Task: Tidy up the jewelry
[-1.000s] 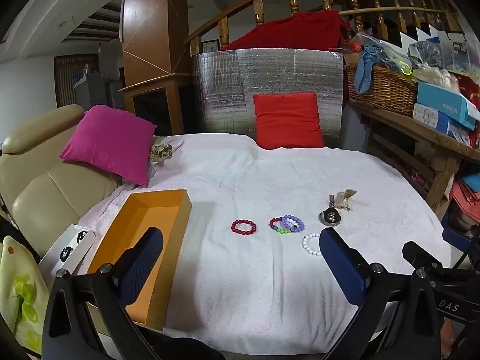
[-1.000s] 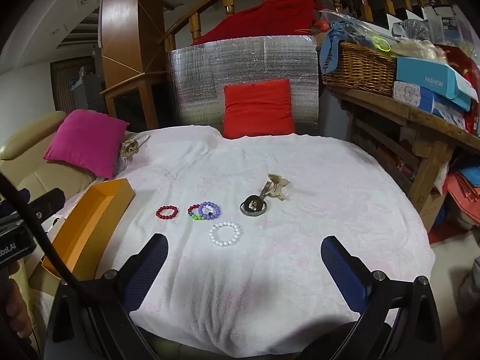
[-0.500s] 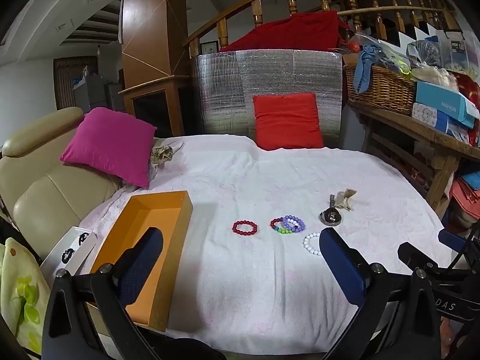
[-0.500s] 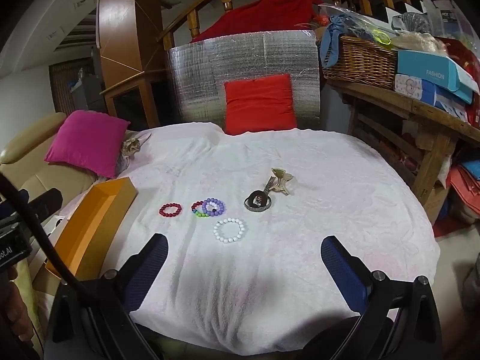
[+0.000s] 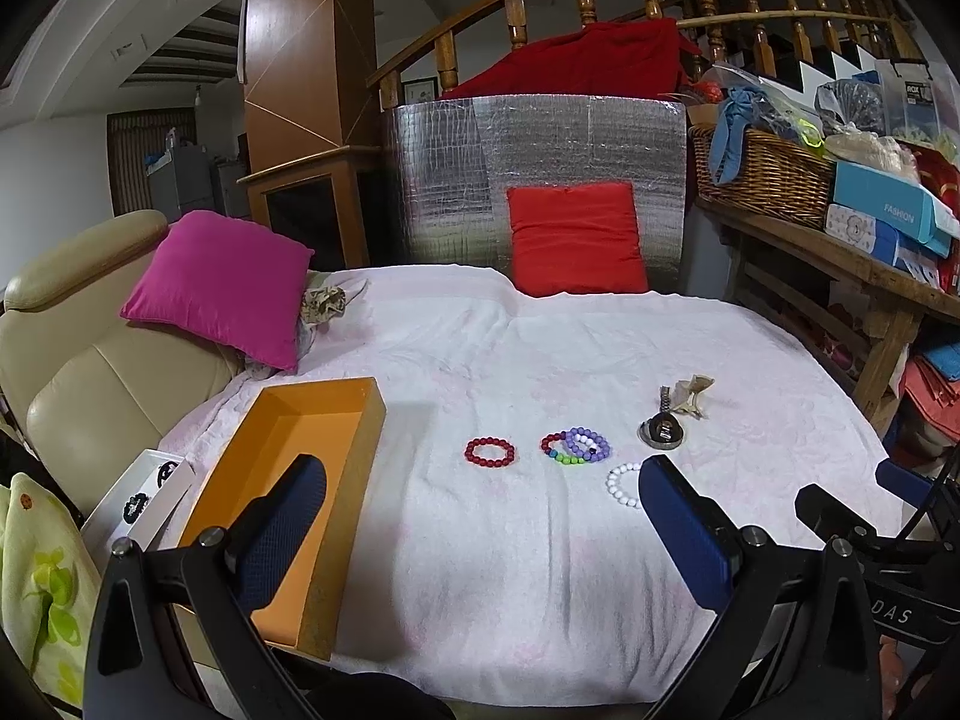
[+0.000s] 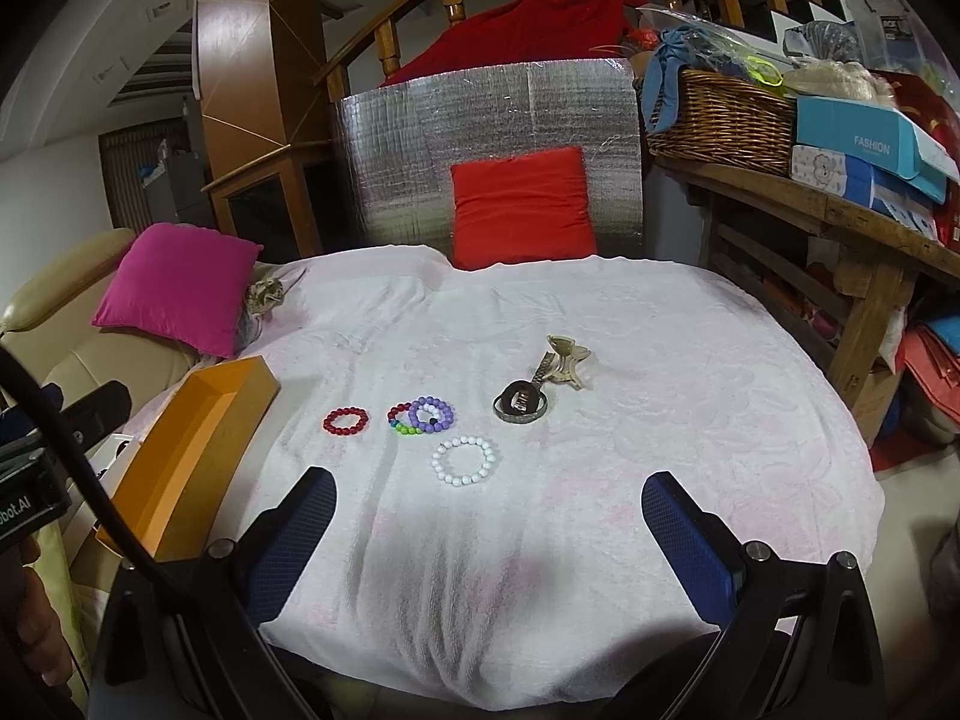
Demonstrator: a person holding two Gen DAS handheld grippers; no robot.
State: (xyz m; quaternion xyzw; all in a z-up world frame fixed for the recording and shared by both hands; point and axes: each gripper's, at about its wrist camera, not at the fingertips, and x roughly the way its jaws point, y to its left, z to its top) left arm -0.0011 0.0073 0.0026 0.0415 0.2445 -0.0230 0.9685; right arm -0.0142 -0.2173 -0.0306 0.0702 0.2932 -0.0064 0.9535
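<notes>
Left wrist view: the left gripper is spread wide, empty; the orange box sits behind its left finger, the red bracelet ahead between the jaws.

Right wrist view: the right gripper gapes too (holding nothing), the white bracelet just ahead between its fingers.

Ahead of you a curved wooden stair railing rises behind a silver foil panel; a beige leather armchair sits left, a rough wooden shelf right.

Black tongs, blue textured pads
</notes>
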